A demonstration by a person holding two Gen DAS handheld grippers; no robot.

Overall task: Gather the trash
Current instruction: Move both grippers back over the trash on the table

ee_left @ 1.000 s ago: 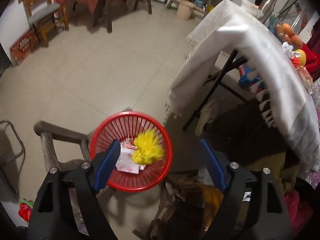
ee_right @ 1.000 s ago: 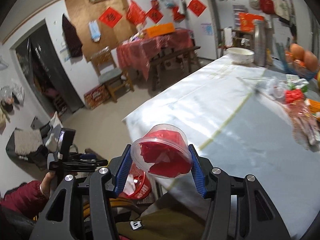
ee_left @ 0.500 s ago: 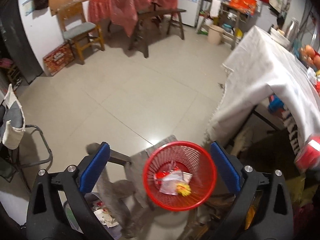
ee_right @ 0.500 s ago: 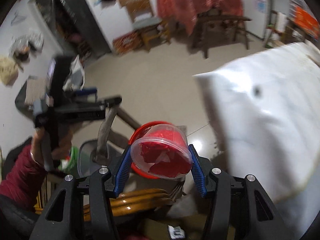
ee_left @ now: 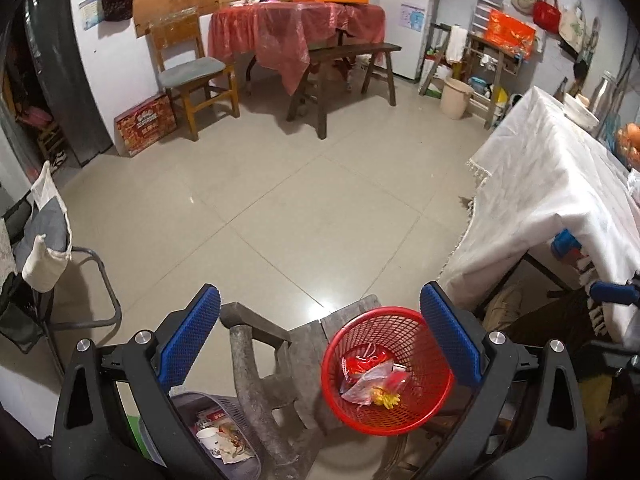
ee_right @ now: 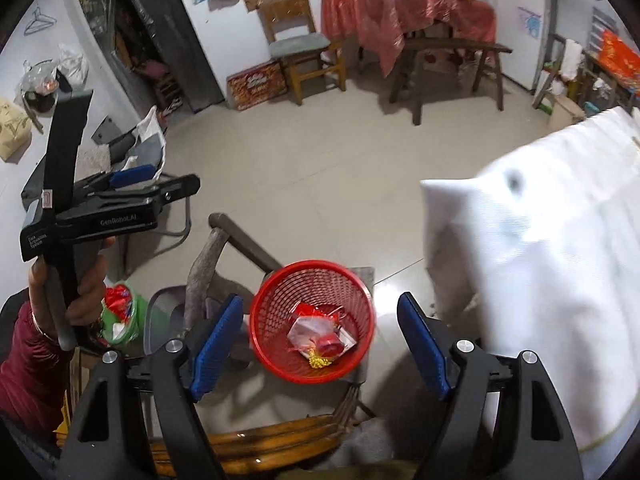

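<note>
Both views tell of a drop that is done. From the left wrist, the left gripper has its jaws spread wide with nothing between them; half a second ago the red basket sat centred between the blue pads, and now it lies low and to the right, its rim just beside the right-hand pad, so this gripper has swung up and away toward the open floor. Inside the basket lie a crumpled clear wrapper with red scraps and a small yellow bit. The basket stands on a worn wooden stool, near the hanging edge of the white cloth on the counter. From the right wrist, the right gripper held a clear cup stuffed with red half a second ago; now its jaws stand fully apart and hold nothing, and what looks like that cup rests among the trash in the basket, directly below and between the open pads, apart from both. That piece is, in my judgement, collected, and either gripper is free to go back to the counter for more.
</note>
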